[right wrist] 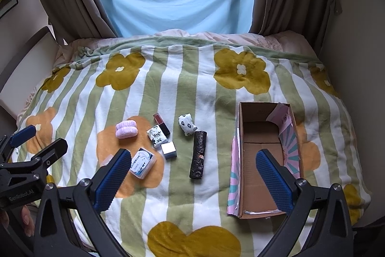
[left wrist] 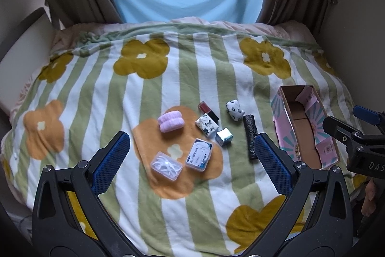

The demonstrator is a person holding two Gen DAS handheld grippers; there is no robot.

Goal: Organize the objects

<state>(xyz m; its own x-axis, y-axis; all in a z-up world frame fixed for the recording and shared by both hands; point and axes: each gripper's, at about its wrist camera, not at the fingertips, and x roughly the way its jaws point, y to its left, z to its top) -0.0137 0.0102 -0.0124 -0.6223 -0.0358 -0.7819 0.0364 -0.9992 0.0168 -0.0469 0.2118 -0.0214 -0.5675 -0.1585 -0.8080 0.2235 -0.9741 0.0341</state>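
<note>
Both grippers hang wide open and empty above the blanket's near edge: left gripper (left wrist: pixel 191 160), right gripper (right wrist: pixel 193 177). The cardboard box (right wrist: pixel 261 160) lies empty near the blanket's right edge. Small items cluster mid-blanket: pink scrunchie (left wrist: pixel 170 121), floss case (left wrist: pixel 199 154), clear case (left wrist: pixel 166 165), silver cube (left wrist: pixel 224 137), black roll (left wrist: pixel 250 136) (nearest the box). Recommendation: take the roll first, across its width.
</note>
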